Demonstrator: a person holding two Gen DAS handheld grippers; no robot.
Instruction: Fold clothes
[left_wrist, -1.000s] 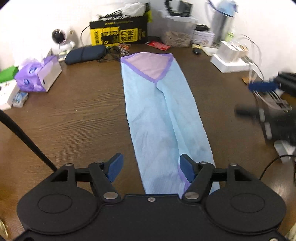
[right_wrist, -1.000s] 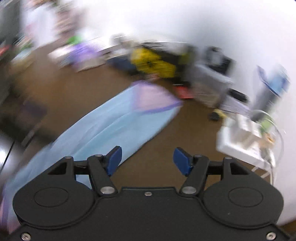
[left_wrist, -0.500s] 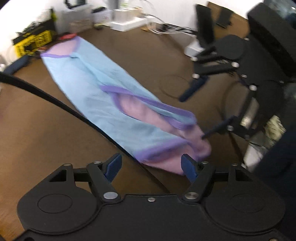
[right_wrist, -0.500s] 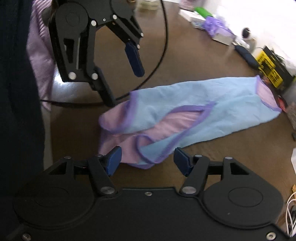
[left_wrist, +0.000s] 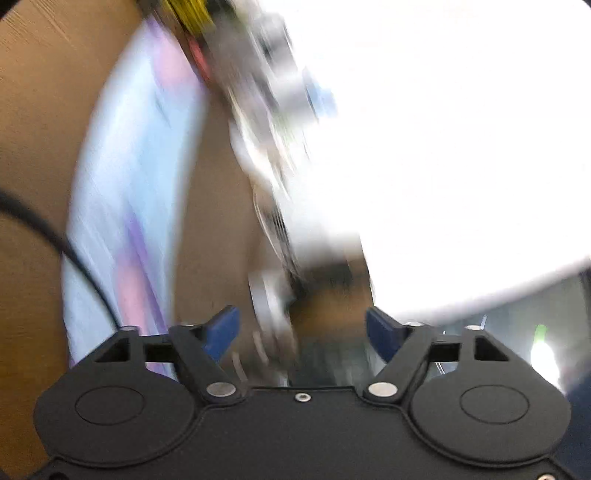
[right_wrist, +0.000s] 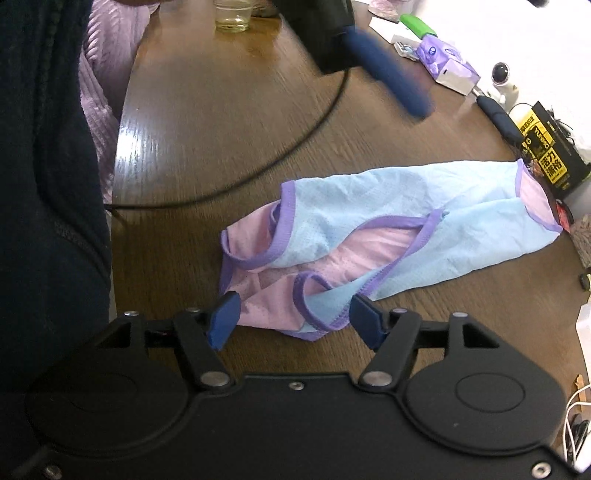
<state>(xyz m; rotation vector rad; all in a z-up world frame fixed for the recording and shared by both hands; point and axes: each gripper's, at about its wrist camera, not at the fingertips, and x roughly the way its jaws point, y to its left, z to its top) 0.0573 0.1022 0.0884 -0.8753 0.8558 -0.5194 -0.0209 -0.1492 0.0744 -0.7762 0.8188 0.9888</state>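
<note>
A light blue garment (right_wrist: 406, 218) with purple trim and a pink inside lies stretched across the brown wooden table (right_wrist: 221, 122). Its near end is bunched and turned over, showing the pink side. My right gripper (right_wrist: 293, 317) is open, fingers spread just in front of that bunched end, nothing between them. The left wrist view is heavily blurred; there the garment (left_wrist: 122, 177) is a pale blue streak on the left. My left gripper (left_wrist: 303, 332) is open and empty, off to the garment's right. In the right wrist view the left gripper's blue finger (right_wrist: 388, 81) shows blurred above the table.
A black cable (right_wrist: 303, 140) curves over the table left of the garment. A purple tissue box (right_wrist: 448, 66), a small white camera (right_wrist: 502, 77) and a yellow-black box (right_wrist: 550, 155) line the far edge. A glass jar (right_wrist: 232, 14) stands at the back. A dark sleeve (right_wrist: 44, 184) fills the left.
The left gripper has swung fast away from the garment's near end, blurring its view. The right gripper has come closer to the bunched end, which now lies between its fingertips' line.
</note>
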